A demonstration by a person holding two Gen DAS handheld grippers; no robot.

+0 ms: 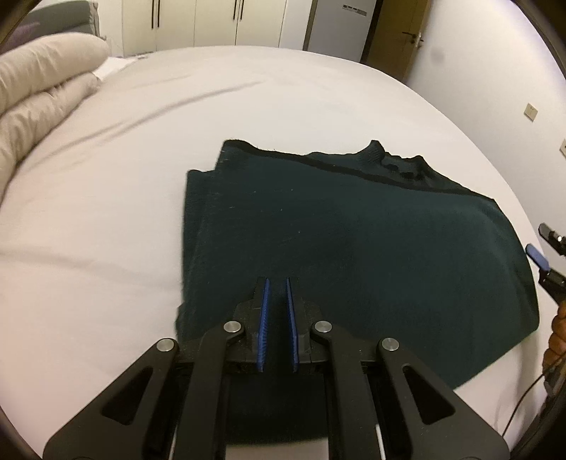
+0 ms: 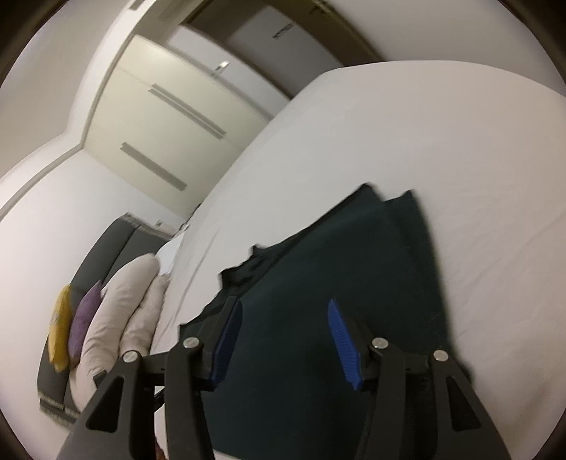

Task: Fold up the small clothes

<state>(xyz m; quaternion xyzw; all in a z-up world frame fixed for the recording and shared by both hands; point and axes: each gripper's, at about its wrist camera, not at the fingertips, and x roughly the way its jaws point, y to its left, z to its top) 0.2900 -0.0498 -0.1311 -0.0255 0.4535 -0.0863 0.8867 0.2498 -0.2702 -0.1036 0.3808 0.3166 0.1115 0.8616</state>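
Observation:
A dark green knit sweater [image 1: 353,230] lies folded flat on the white bed sheet [image 1: 177,124], its collar at the far right edge. My left gripper [image 1: 277,283] hovers over the sweater's near edge, its blue pads a narrow gap apart and holding nothing. The right gripper [image 1: 537,256] shows at the sweater's right edge. In the right wrist view the sweater [image 2: 336,265] lies under my right gripper [image 2: 284,308], which is open wide and empty.
A beige duvet [image 1: 39,92] is bunched at the bed's far left, also seen in the right wrist view [image 2: 120,311] beside purple and yellow cushions [image 2: 83,315] on a grey sofa. White wardrobes [image 1: 212,21] and a door stand beyond the bed.

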